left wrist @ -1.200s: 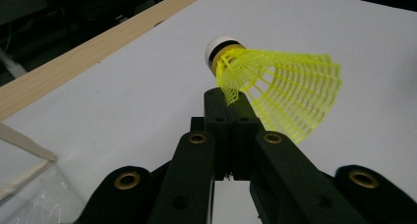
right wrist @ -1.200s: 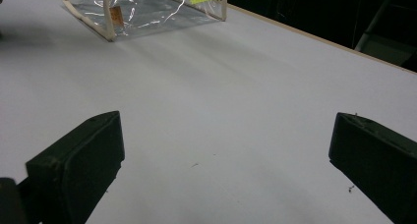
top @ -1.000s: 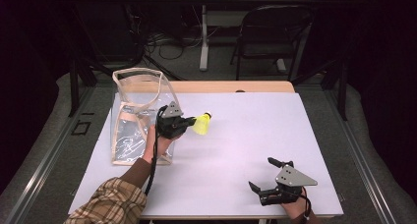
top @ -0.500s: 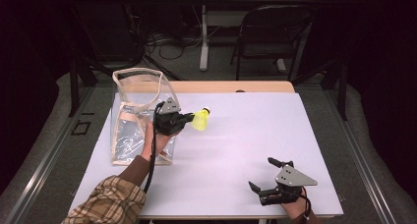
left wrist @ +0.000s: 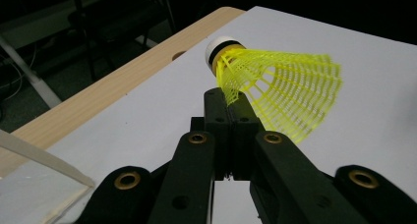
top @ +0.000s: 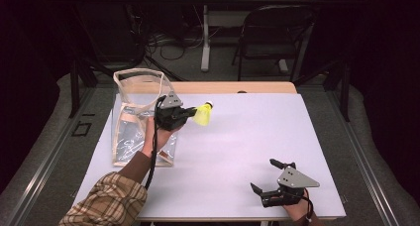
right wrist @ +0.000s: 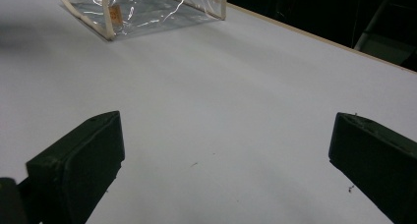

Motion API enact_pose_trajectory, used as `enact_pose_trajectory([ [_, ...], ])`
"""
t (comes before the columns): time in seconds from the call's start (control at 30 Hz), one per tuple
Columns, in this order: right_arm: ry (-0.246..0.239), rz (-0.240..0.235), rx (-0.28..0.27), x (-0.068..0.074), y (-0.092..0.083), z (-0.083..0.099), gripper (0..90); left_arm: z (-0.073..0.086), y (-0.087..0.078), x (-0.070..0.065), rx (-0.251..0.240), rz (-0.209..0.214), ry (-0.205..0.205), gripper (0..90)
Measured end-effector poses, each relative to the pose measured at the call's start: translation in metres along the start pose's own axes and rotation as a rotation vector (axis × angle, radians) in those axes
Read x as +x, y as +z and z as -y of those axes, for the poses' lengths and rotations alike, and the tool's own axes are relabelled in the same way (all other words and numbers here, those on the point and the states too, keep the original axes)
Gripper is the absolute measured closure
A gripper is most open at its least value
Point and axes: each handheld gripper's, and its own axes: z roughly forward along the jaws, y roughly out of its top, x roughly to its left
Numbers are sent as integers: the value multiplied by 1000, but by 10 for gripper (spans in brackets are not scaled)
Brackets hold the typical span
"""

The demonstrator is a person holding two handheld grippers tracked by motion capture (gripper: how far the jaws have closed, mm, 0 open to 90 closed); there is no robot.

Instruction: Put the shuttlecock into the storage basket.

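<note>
A yellow shuttlecock [top: 203, 114] with a white cork tip hangs above the white table [top: 247, 137], held by its mesh skirt [left wrist: 280, 89]. My left gripper [top: 190, 112] is shut on it, raised beside a clear plastic bag [top: 133, 117] with cream trim that stands at the table's left. In the left gripper view the closed jaws pinch the skirt's edge just below the cork [left wrist: 222, 46]. My right gripper [top: 271, 179] rests open near the table's front right, nothing between its fingers [right wrist: 83, 155]. The bag [right wrist: 142, 10] lies far ahead in the right gripper view.
A wooden strip [top: 233, 87] runs along the table's far edge. Beyond it stand a folding chair [top: 277, 37] and a table leg among cables on the floor. A wide stretch of bare white surface lies between the two grippers.
The left gripper has lifted slightly and drifted a little toward the bag with the shuttlecock. The right gripper has stayed where it was.
</note>
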Motion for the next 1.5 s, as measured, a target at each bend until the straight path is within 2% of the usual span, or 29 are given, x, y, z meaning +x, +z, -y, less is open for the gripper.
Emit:
enact_pose_trajectory([
  [1.2,0,2,5,0,0,0,0,-24,-13,15,-27,-27,-1,897],
  [1.5,0,3,6,0,0,0,0,-26,-15,18,-32,-35,-8,897],
])
